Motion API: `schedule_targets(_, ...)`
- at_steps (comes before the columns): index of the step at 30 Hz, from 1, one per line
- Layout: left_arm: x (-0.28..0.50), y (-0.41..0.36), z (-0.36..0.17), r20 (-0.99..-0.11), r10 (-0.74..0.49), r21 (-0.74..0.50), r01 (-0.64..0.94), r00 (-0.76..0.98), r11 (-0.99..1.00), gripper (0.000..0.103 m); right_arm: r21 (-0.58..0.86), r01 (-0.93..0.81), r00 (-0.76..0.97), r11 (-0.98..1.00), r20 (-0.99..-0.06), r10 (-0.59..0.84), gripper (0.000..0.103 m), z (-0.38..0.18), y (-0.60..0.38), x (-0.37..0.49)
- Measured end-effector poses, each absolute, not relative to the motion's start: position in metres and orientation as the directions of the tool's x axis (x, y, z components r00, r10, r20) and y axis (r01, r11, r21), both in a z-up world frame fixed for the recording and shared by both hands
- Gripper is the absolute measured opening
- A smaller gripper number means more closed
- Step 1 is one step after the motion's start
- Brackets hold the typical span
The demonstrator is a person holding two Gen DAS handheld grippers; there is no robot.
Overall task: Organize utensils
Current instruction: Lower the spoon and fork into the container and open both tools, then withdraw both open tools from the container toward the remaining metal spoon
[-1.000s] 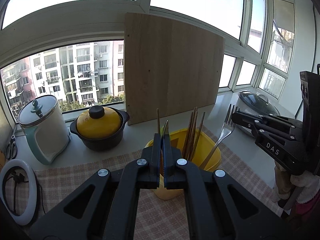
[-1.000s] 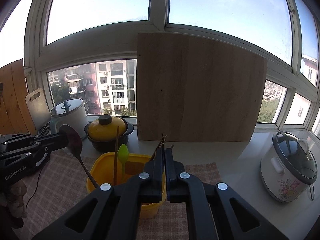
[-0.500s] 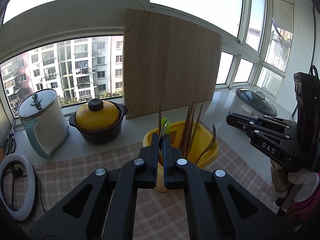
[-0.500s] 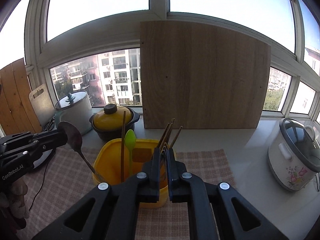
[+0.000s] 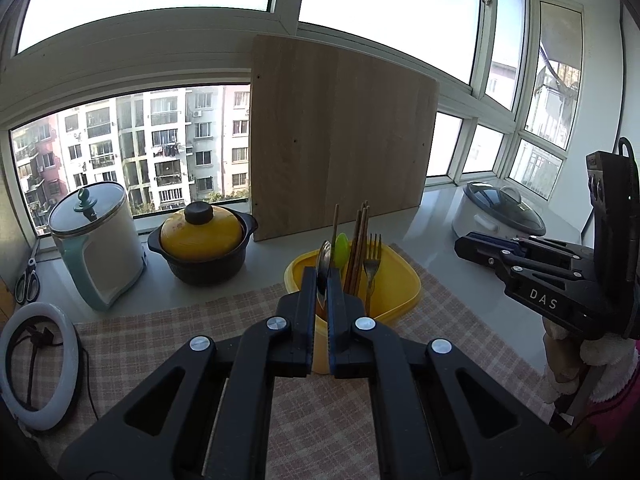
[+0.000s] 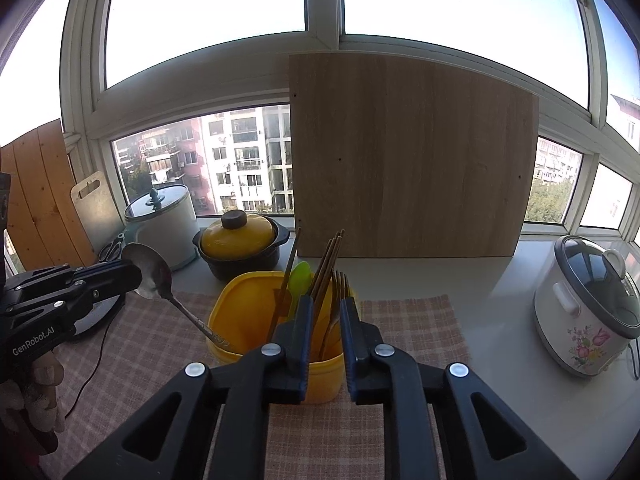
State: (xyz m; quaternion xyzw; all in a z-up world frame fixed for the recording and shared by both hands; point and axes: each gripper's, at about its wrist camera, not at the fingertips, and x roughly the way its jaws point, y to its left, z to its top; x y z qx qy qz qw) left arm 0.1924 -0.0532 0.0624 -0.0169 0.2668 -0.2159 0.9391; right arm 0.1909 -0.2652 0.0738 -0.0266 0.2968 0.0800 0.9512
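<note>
A home kitchen windowsill counter: rice cooker (image 6: pixel 588 308), yellow-lidded pot (image 5: pixel 202 248), cutting board (image 6: pixel 408 156), apartment blocks outside.

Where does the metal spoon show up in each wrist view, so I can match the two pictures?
Left wrist view: the metal spoon sits dead centre, clamped edge-on in the left tongs, in front of the yellow container.
Right wrist view: the spoon is at far left, bowl up, handle slanting down to the container's rim.
Shared landmark: the wooden board leaning on the window.
</note>
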Motion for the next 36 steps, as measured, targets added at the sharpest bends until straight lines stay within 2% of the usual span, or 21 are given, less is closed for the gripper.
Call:
schedule_targets(11,0.13,-0.036,0.069,-0.438,-0.381,-0.091,0.381,0.814,0.92,0.004,0.022,-0.19,0.826,0.982,-0.537,0.172,0.02,0.082,-0.263,0.142)
schedule_targets(16,0.099,-0.027,0.063,-0.428,-0.367,-0.093,0.363,0.826,0.927,0.004,0.025,-0.198,0.828,0.98,-0.531,0.181,0.027,0.077,-0.26,0.12)
schedule_targets(18,0.088,-0.025,0.06,-0.423,-0.365,-0.095,0.361,0.829,0.928,0.009,0.039,-0.199,0.827,0.979,-0.529,0.189,0.028,0.074,-0.259,0.112)
schedule_targets(20,0.08,-0.022,0.056,-0.419,-0.36,-0.095,0.354,0.834,0.93,0.02,0.049,-0.196,0.83,0.979,-0.523,0.192,0.032,0.071,-0.26,0.104)
schedule_targets(22,0.075,-0.02,0.049,-0.432,-0.348,-0.096,0.342,0.832,0.935,0.02,0.046,-0.189,0.837,0.981,-0.514,0.185,0.042,0.068,-0.26,0.098)
schedule_targets(29,0.061,-0.01,0.024,-0.474,-0.325,-0.121,0.305,0.818,0.945,0.02,0.077,-0.178,0.821,0.981,-0.537,0.192,0.045,0.048,-0.268,0.082)
schedule_targets(31,0.054,-0.005,0.018,-0.476,-0.328,-0.149,0.293,0.816,0.945,0.024,0.09,-0.171,0.822,0.981,-0.535,0.193,0.059,0.043,-0.271,0.076)
schedule_targets(36,0.037,0.004,0.005,-0.495,-0.31,-0.166,0.263,0.812,0.951,0.034,0.13,-0.241,0.794,0.962,-0.544,0.272,0.065,0.03,-0.269,0.067)
